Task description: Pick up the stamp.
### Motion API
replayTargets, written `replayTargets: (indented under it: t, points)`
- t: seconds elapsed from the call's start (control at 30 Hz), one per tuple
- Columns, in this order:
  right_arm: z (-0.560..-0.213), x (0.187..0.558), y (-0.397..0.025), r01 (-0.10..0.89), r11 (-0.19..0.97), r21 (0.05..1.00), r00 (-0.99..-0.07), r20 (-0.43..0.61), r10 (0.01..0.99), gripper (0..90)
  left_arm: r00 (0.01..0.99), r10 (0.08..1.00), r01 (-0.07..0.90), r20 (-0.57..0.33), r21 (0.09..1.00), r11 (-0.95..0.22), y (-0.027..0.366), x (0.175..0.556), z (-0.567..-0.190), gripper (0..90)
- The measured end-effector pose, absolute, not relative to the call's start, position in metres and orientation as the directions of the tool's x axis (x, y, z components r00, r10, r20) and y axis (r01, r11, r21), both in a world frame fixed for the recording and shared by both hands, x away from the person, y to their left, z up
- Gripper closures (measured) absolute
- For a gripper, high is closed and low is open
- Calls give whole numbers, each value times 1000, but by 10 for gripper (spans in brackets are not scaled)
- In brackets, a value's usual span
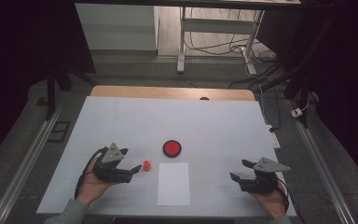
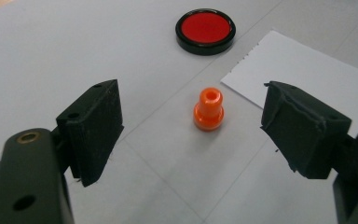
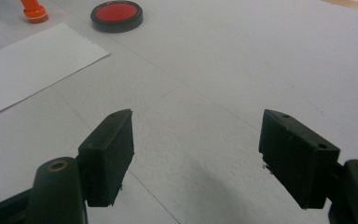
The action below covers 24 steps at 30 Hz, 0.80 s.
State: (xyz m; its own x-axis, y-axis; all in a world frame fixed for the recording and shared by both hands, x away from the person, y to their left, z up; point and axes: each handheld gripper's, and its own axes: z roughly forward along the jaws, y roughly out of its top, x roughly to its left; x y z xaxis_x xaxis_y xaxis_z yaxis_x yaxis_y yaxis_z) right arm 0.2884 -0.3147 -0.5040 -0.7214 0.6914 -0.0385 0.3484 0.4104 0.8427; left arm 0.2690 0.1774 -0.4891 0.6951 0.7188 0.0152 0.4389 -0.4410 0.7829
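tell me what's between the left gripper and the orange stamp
Nothing: in the left gripper view, bare white table runs from the open left gripper to the upright orange stamp, which stands just ahead of its jaws.

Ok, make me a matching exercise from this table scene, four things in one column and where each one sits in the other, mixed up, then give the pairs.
Things:
1. orange stamp
2. red ink pad
3. white sheet
4. right gripper

Places:
A. beyond the sheet's far edge
B. open, over bare table near the right edge
C. just ahead of the open left gripper
D. flat at the near middle

Pairs: 1-C, 2-A, 3-D, 4-B
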Motion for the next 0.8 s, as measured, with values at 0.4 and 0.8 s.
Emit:
replayTargets:
  t: [0.4,0.8]
  points:
    - [-502,290,-310,337,406,849,-728,-39,684,262,723,691,438,-16,783,-441,162,287,-475,208]
    - [-504,291,-309,342,415,843,-731,-39,681,264,757,653,427,-1,758,-493,144,290,-473,214]
